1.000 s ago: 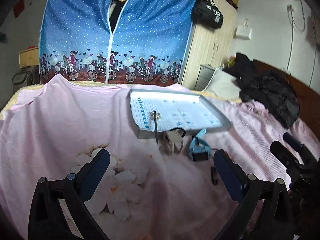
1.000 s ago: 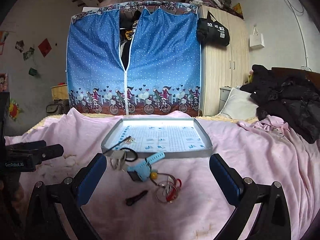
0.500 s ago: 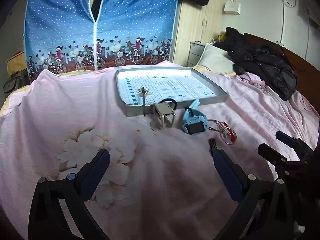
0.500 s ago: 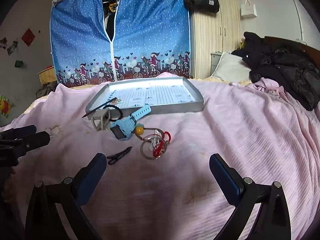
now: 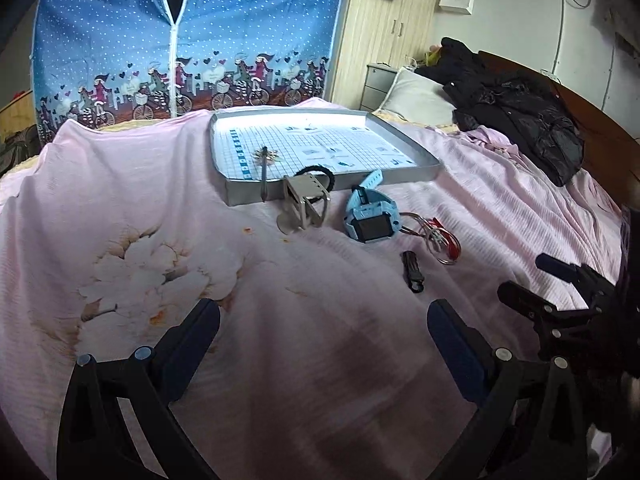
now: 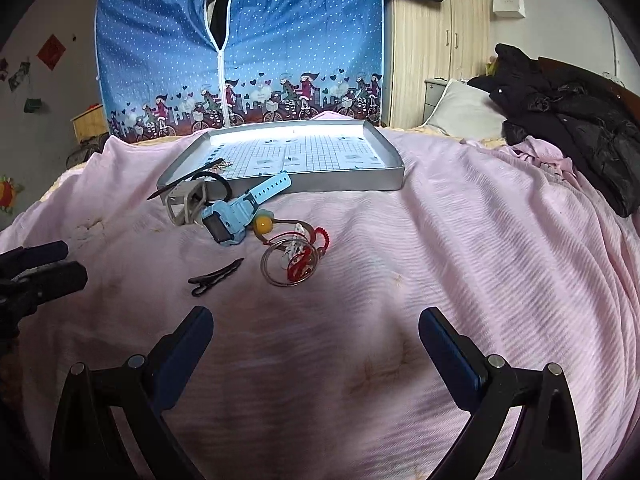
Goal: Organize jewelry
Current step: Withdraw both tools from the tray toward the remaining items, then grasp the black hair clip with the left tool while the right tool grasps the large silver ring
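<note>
Left wrist view: L gripper (image 5: 323, 336) wide open, nothing held, hovering low over pink bedspread (image 5: 120, 200). R gripper (image 6: 316, 340) also wide open, empty.

L to R on the spread, all ahead of both tongs, none between fingers:
- hair stick (image 5: 263, 176): lies across tray's near-left rim, decorated end inside. Thin, stiff, light; prob. grip mid-shaft.
- metal buckle piece (image 5: 304, 204): touching tray wall, black hair tie (image 5: 320, 174) behind it. Rigid, likely slippery; take by a flat side.
- blue watch (image 5: 372, 220): just beside buckle, strap reaching toward tray. Bulkiest item, soft strap, hard case; pinch case sides.
- black hair clip (image 6: 216, 277): flat on cloth, nearest to tongs. Low profile, soft bedding gives under it, so hard to get under; pinch across width.
- ring bangles w/ red charm (image 6: 294, 262): tangled cluster w/ yellow bead (image 6: 262, 225), right of clip. Loose, may trail or snag.

Grey tray (image 6: 352, 184) beyond everything, well apart from tongs; only stick's end in it.
</note>
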A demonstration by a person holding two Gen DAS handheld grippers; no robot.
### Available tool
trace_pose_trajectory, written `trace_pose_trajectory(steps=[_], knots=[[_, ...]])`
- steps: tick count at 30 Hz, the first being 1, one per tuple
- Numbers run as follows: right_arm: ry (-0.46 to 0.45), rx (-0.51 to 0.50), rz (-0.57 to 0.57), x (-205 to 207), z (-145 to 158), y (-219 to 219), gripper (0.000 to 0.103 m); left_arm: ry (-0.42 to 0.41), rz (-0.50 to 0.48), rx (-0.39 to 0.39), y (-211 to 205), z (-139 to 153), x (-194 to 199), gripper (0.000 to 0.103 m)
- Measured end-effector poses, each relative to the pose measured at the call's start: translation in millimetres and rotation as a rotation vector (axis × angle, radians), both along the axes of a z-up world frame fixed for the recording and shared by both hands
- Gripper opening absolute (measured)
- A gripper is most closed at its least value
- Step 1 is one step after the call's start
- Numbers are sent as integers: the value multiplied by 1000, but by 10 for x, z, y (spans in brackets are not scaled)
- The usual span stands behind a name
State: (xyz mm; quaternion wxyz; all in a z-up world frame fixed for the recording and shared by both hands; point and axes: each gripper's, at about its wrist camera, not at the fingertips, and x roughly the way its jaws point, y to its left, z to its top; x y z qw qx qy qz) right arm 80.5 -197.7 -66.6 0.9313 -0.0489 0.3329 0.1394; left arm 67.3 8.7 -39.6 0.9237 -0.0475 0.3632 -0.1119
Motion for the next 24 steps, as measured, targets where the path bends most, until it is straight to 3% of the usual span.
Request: trace_pose_trajectory(steps=[9,14,17,20,24], knots=[[39,48,96,244,101,-183,100,11,-138,-45,-185,-19,88,101],[105,38,146,443,5,-194,65,21,-198,-63,-299,12,208,99],[139,40,174,555,-37,-215,53,40,-226,-72,-371,-12,310,89],[157,42,198,650,-48,-229,40,77,-242,-103,-451,-79,463,65],[164,43,218,721,-71,-210,35,147,-251,-148,-564,-202,714,40]])
